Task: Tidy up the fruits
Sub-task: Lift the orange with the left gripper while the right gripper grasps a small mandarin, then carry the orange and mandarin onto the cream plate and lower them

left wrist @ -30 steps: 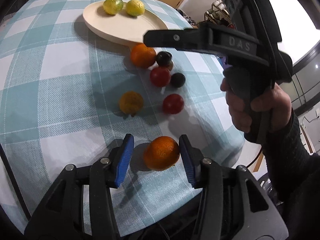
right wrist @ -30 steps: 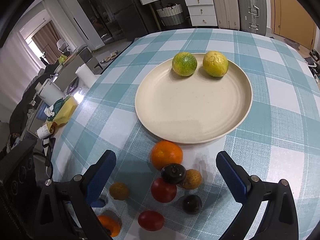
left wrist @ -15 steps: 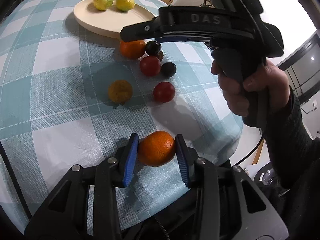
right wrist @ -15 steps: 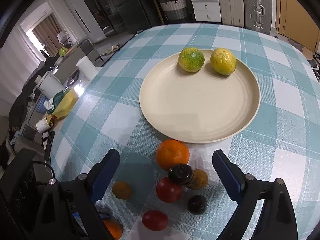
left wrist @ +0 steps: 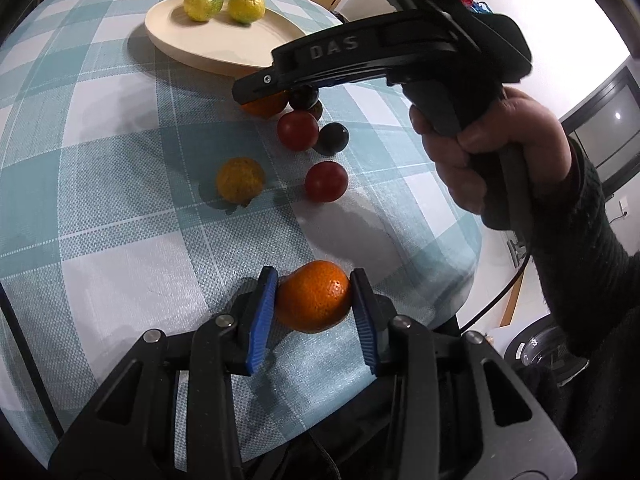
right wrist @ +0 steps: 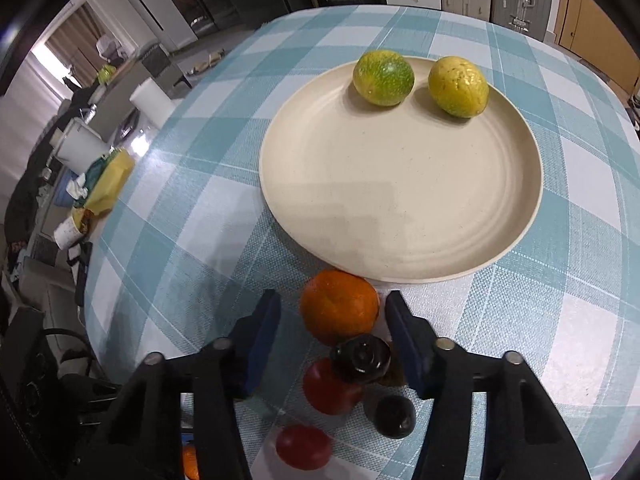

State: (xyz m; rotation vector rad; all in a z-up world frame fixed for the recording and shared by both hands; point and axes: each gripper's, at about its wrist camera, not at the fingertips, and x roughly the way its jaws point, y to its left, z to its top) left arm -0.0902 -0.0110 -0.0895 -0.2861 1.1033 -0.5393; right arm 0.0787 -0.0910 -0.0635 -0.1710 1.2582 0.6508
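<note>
My left gripper (left wrist: 314,298) is shut on an orange (left wrist: 316,296) near the table's front edge. My right gripper (right wrist: 332,314) is open, its blue fingers on either side of a second orange (right wrist: 339,310) that lies just in front of the cream plate (right wrist: 400,216). The plate holds a green citrus (right wrist: 383,77) and a yellow citrus (right wrist: 458,86). Below the right gripper lie a dark fruit (right wrist: 362,358), a red fruit (right wrist: 330,390), another dark fruit (right wrist: 394,416) and another red one (right wrist: 304,446). A yellow-orange fruit (left wrist: 240,179) lies alone in the left wrist view.
The round table has a teal checked cloth (right wrist: 192,216). Its edge runs close on the right in the left wrist view (left wrist: 472,248). The right-hand gripper's body and the hand (left wrist: 492,152) hang over the fruit cluster. Room furniture stands beyond the table.
My left gripper has closed on the front orange and holds it. My right gripper has lowered towards the cluster and narrowed around the orange by the plate.
</note>
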